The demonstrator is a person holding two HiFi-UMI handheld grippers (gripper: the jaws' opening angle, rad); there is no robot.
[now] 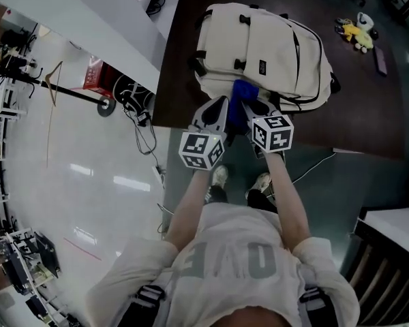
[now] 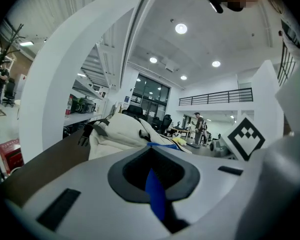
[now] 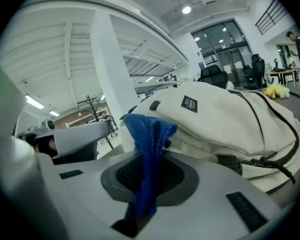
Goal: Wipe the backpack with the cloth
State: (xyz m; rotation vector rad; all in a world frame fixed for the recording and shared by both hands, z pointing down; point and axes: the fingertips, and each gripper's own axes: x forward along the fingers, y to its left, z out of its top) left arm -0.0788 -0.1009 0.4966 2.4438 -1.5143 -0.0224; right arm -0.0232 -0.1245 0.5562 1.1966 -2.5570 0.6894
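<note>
Right gripper view shows the right gripper [image 3: 140, 194] clamped on a blue terry cloth [image 3: 149, 134], the left gripper [image 2: 157, 204] pinching it too. The cream fabric backpack [image 3: 230, 124] lies just ahead of both jaws. Best to stretch the cloth flat, then press evenly across the fabric.

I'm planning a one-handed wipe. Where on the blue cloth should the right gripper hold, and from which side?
Near one bunched end, from the near edge of the table, as now: the right gripper is shut on the cloth, and the free end stands past the jaws toward the backpack, leaving a wiping pad. The left gripper pinches only a thin edge, probably a weaker hold.
</note>
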